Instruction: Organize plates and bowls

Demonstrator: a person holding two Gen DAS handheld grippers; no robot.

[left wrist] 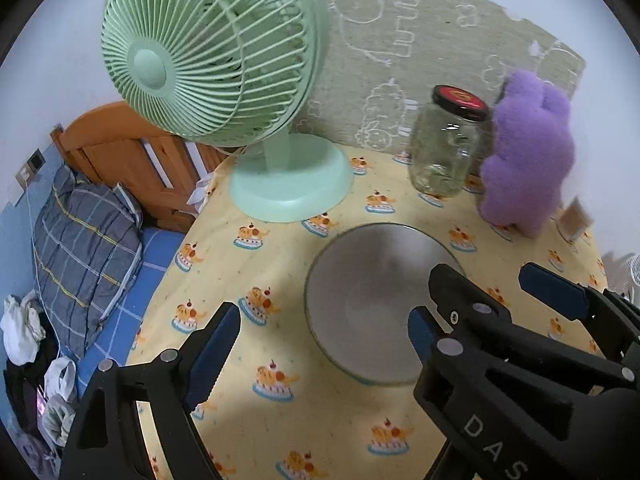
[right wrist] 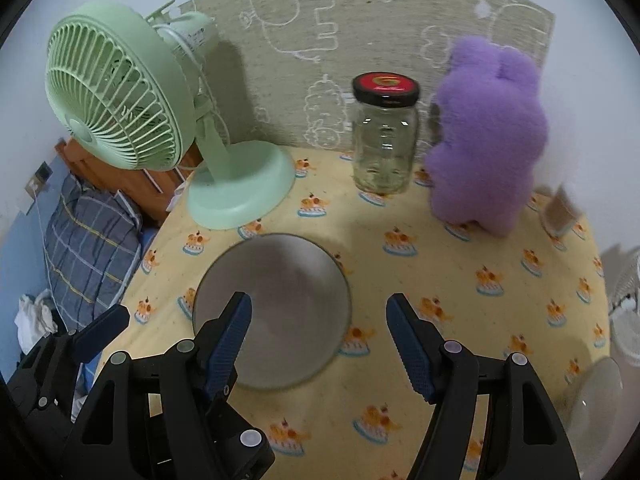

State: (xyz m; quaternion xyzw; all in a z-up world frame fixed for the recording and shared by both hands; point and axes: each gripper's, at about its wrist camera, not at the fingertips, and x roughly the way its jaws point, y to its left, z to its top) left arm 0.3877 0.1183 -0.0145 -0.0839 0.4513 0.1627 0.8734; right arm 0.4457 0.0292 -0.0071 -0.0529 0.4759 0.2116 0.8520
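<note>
From the left wrist, the left gripper [left wrist: 320, 344] hangs with jaws apart and empty over the cake-print tablecloth [left wrist: 304, 412], a grey bowl [left wrist: 372, 304] — nothing in it — just ahead, and the lidded glass jar [left wrist: 444, 152] behind looks empty. From the right wrist, the right gripper [right wrist: 320, 344] also stands apart, gripping nothing, its left finger over the same bowl [right wrist: 280, 300] — the jar [right wrist: 384, 140] stands between green fan [right wrist: 132, 100] and purple plush [right wrist: 488, 140].

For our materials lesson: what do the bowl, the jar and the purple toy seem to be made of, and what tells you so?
Bowl: probably metal, dull brushed grey with a soft sheen inside; blur leaves this open.
Jar: clear glass, see-through with bright glints; its black and red lid looks like painted metal, though that is uncertain.
Purple toy: plush fabric, fuzzy outline with no shine.
</note>
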